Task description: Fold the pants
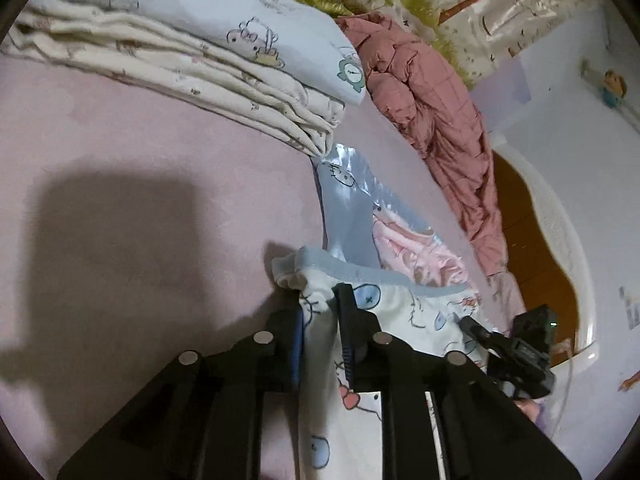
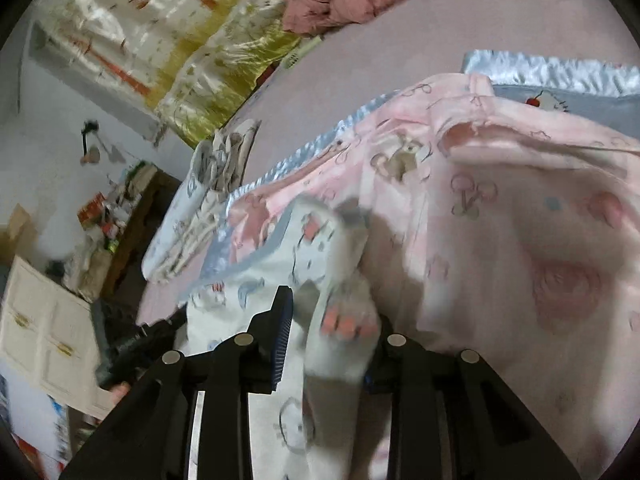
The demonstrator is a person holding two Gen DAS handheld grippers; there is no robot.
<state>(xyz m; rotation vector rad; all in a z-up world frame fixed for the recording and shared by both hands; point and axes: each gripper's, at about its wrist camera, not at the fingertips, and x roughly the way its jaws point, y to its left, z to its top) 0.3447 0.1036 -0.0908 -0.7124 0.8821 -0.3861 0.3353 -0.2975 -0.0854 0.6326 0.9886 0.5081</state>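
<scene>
Both grippers had a hold on the same garment. Left gripper (image 1: 320,300) was clamped on the pants (image 1: 384,312), its jaws pinching a bunch of white printed cloth just under the grey-blue waistband (image 1: 360,276), which stood ahead of the fingertips. Right gripper (image 2: 326,320) was likewise closed on a thick gather of the pants (image 2: 320,248), the fabric bulging up between its jaws and trailing back beneath them.

Ahead of the left gripper lay a clear plastic package (image 1: 352,208) on the pink bedsheet (image 1: 140,140), with a stack of folded bedding (image 1: 200,60) further off to the left and a crumpled pink quilt (image 1: 432,96) off to the right. Close in front of the right gripper sat a pink printed garment (image 2: 500,200).

By my reading the pants were light, soft cotton with no stiffness, so they would sag and bunch wherever unsupported. The elastic waistband looked the firmest edge, and its two corners were the sensible holds for drawing the cloth flat before folding.
</scene>
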